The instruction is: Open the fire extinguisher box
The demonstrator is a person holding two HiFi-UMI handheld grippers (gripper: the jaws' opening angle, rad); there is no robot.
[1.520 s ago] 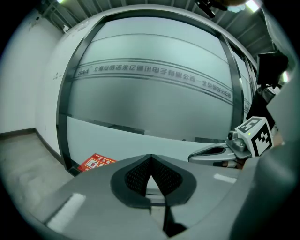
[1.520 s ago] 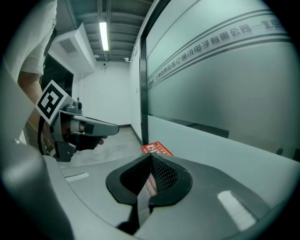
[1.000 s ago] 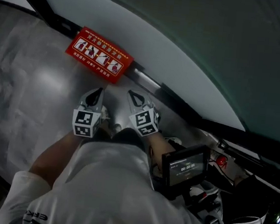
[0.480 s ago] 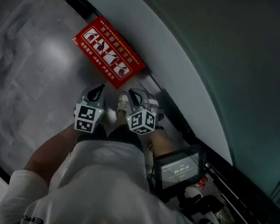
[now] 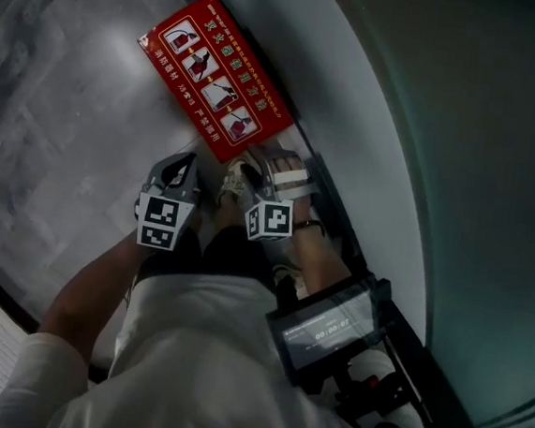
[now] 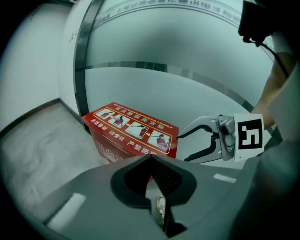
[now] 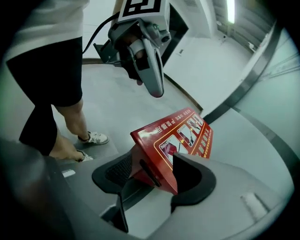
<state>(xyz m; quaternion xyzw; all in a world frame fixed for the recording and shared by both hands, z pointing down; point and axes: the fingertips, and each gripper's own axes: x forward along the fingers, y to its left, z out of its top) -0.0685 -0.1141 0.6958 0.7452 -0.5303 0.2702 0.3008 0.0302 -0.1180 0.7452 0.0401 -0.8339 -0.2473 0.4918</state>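
Note:
The red fire extinguisher box [image 5: 215, 76] lies on the grey floor against the wall's foot, its lid printed with instruction pictures. In the right gripper view a near corner of the box [image 7: 183, 136] with a dark slot on its side sits between the jaws of my right gripper [image 7: 152, 169]; those jaws are opening and the pads stand apart. From above, the right gripper [image 5: 264, 169] is at the box's near end. My left gripper [image 5: 184, 166] hovers just left of it, short of the box [image 6: 136, 131], and is shut on nothing [image 6: 151, 161].
A pale curved wall panel [image 5: 354, 94] with a dark strip along its foot runs behind the box. The person's shoe [image 7: 93, 137] stands close by on the floor. A small screen device [image 5: 327, 327] hangs at the person's right side.
The view has swung so the box sits higher and more upright in frame. My right gripper has moved up to the box's near end and its jaws have spread. The left gripper has barely moved.

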